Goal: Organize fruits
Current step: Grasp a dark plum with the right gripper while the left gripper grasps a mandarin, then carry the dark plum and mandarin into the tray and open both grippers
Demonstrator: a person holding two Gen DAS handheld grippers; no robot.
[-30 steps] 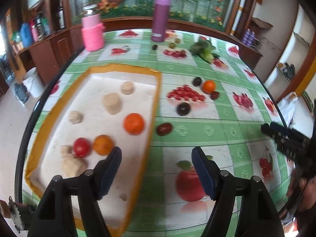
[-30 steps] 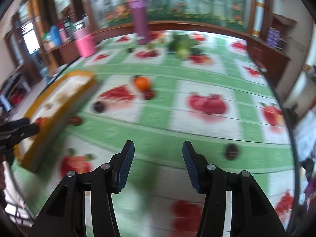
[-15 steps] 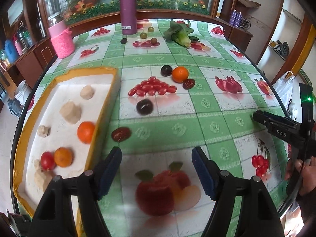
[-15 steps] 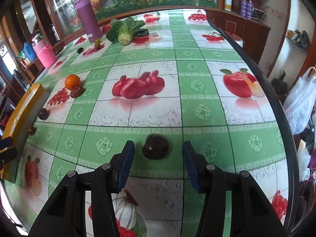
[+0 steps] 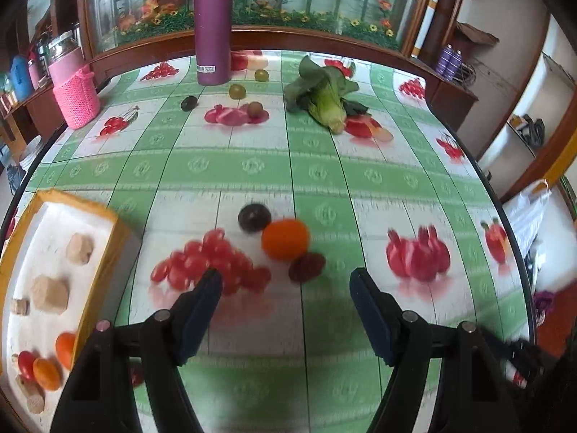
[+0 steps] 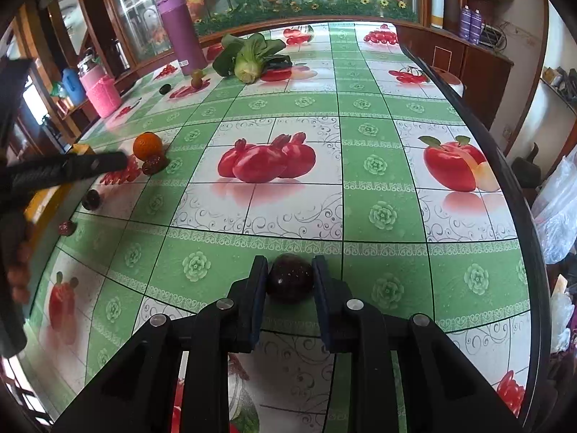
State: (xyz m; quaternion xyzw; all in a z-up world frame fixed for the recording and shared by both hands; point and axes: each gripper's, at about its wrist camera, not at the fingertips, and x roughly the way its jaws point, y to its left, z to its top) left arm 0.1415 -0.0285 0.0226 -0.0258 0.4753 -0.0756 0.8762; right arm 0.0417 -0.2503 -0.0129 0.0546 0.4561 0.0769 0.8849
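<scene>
The right tool (image 6: 290, 278) pinches the dark round plum (image 6: 290, 278) dead ahead at twelve o'clock. The left tool (image 5: 285, 296) gapes wide, the orange round tangerine (image 5: 285, 239) waiting at twelve.

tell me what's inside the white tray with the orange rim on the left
In the white tray with the orange rim: beige chunks, two orange fruits and a red tomato-like fruit. The left gripper arm covers the tray's near corner, so anything there is hidden.
</scene>
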